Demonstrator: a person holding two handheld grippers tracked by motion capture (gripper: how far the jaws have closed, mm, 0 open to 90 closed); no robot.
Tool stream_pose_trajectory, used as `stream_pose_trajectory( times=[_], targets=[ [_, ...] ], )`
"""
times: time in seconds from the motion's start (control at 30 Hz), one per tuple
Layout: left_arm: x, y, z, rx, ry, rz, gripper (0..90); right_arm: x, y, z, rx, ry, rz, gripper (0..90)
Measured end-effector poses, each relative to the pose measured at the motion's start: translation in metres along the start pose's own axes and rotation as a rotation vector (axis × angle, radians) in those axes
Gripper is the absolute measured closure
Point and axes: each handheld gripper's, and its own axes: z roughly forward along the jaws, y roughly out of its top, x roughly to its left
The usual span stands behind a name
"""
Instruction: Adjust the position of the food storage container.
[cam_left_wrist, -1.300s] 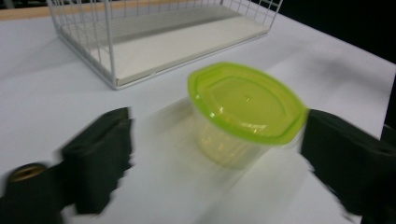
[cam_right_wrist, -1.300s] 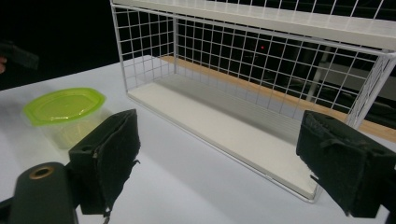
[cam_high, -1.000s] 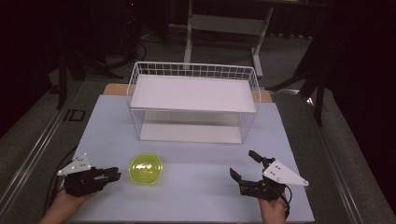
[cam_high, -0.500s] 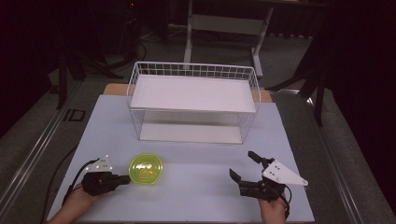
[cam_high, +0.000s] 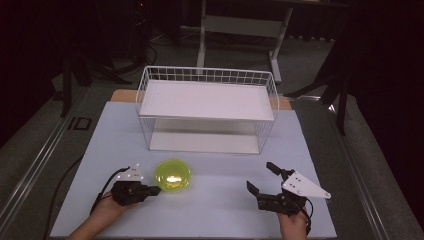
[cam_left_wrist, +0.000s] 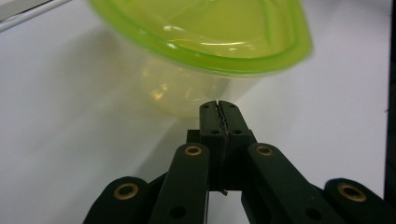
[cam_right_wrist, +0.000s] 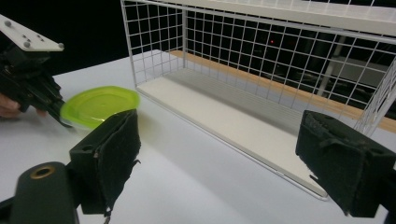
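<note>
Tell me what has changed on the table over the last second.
The left gripper has slid across the table toward the green lidded container, and its shut jaws now sit right at the container's near side, under the lid's rim; it has not taken hold of it. The container, the open right gripper and the white wire rack have stayed where they were.

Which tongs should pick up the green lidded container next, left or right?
Left. The left tongs sit right at the green container, though shut; the right tongs are open but well across the table.
</note>
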Motion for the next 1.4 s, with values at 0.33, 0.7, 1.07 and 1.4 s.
stream_pose_trajectory(
  times=[0.33,0.7,1.07,1.4],
  targets=[
    [-0.014,0.011,0.013,0.018,-0.015,0.032,90.0,-0.001,-0.001,0.0,0.006,0.005,0.005,13.5],
    [0.014,0.007,0.001,0.003,0.077,-0.033,90.0,-0.002,-0.001,-0.002,0.008,0.005,0.011,13.5],
    [0.015,0.016,0.018,0.027,0.06,-0.036,90.0,0.001,-0.003,0.0,0.019,0.023,0.007,13.6],
    [-0.006,0.038,0.046,0.027,-0.021,-0.02,90.0,0.001,-0.003,0.001,0.025,0.024,0.012,13.6]
  ],
)
